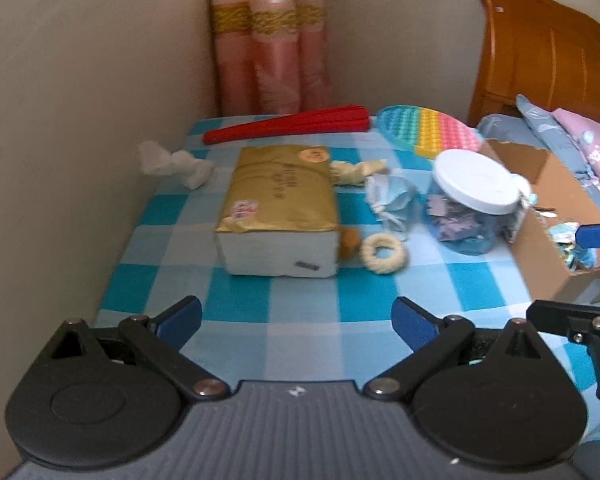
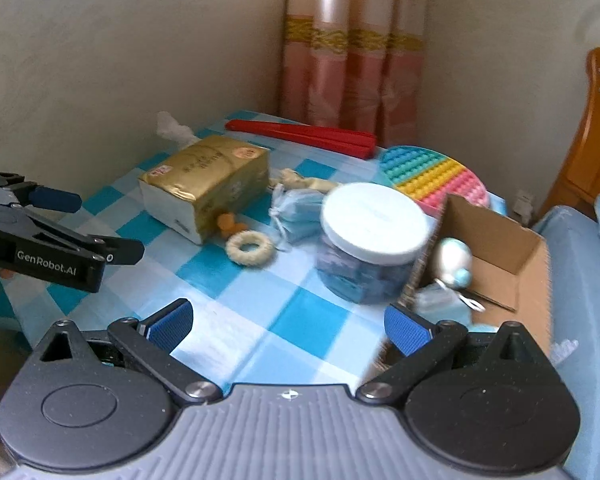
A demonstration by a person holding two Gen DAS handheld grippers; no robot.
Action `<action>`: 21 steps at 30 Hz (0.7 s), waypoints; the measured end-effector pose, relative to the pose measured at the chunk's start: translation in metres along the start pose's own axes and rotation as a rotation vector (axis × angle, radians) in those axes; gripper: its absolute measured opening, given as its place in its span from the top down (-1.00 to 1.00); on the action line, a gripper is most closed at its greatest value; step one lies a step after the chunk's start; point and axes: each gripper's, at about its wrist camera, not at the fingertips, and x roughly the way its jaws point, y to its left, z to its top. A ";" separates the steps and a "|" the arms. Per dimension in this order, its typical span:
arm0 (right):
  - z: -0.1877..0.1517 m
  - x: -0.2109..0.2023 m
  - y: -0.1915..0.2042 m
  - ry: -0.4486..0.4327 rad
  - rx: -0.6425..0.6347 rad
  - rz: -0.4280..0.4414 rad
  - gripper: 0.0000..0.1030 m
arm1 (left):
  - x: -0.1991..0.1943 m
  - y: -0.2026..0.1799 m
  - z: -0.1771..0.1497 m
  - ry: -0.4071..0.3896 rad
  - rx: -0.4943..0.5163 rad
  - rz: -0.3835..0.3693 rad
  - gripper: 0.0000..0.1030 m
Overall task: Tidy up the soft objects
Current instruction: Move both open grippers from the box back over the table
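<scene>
Soft items lie on the blue checked table (image 1: 260, 304): a cream plush ring (image 1: 383, 254) (image 2: 250, 249), a light blue drawstring pouch (image 1: 394, 204) (image 2: 298, 214), a cream knotted cloth (image 1: 356, 172), a small orange plush piece (image 1: 349, 242) (image 2: 230, 223) and white crumpled tissue (image 1: 172, 162). A cardboard box (image 2: 496, 248) (image 1: 548, 216) at the right holds a white-blue plush ball (image 2: 454, 262). My left gripper (image 1: 296, 322) is open and empty over the near table edge. My right gripper (image 2: 288, 326) is open and empty near the box.
A gold tissue pack (image 1: 280, 208) lies mid-table. A clear jar with a white lid (image 1: 474, 200) (image 2: 372, 240) stands beside the box. A red folded fan (image 1: 292, 124) and a rainbow pop-it mat (image 1: 432, 132) lie at the back. A bed with wooden headboard (image 1: 540, 52) is right.
</scene>
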 end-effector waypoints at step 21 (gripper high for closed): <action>0.035 0.112 0.036 0.066 -0.027 0.045 -0.41 | 0.031 0.058 0.002 0.054 -0.114 0.082 -0.95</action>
